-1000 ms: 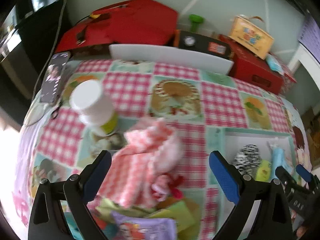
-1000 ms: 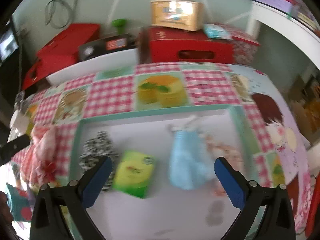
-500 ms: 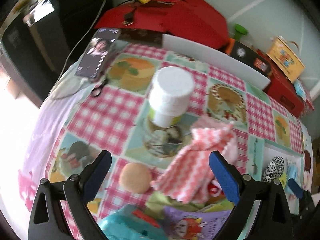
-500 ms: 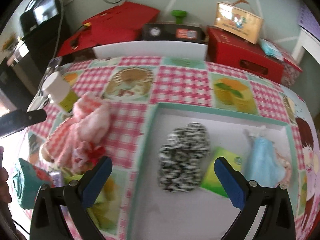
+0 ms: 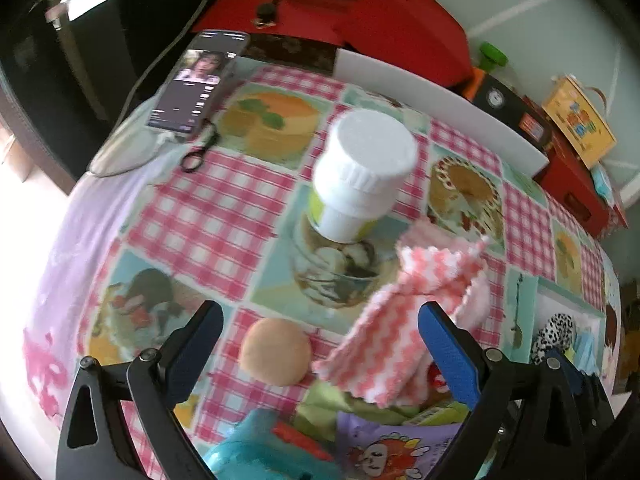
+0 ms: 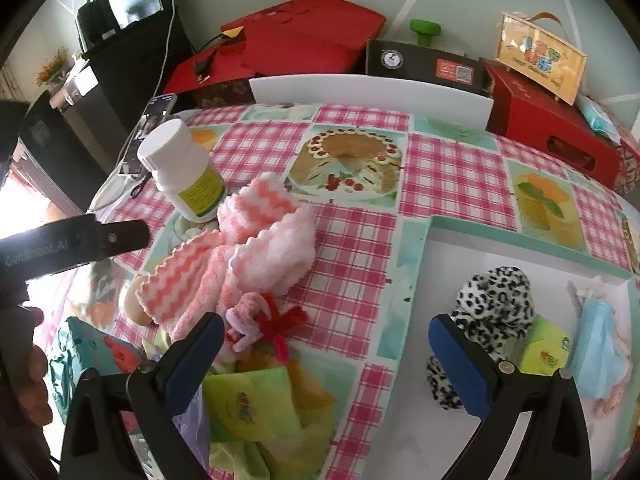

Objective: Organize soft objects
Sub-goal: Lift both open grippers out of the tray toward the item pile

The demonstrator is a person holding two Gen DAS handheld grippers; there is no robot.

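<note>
Left gripper (image 5: pixel 318 344): jaws spread wide, empty, hanging over the near left part of the checked tablecloth (image 5: pixel 224 216); a round tan sponge ball (image 5: pixel 276 351) lies on the cloth between its fingers.

Right gripper (image 6: pixel 326 350): jaws spread wide, empty, hanging over the near edge of the table, between the pile of soft things and the tray.

Pink-and-white zigzag cloth (image 6: pixel 240 256): crumpled on the tablecloth, left of the tray, touching the base of the white bottle (image 6: pixel 184 168), which stands upright just beyond it.

Pink and red pipe-cleaner bow (image 6: pixel 264 324): at the near edge of the cloth.

Green packet (image 6: pixel 246 404), purple cartoon packet (image 5: pixel 394 448), teal toy (image 5: pixel 264 448): heaped nearest the cameras, below the cloth.

White tray with teal rim (image 6: pixel 520 240): right side of table. Contents: leopard-print scrunchie (image 6: pixel 494 300) at left, green packet in tray (image 6: pixel 546 354) beside it, blue doll dress (image 6: pixel 598 344) at right.

Smartphone (image 5: pixel 198 84): far left table edge, screen lit.
</note>
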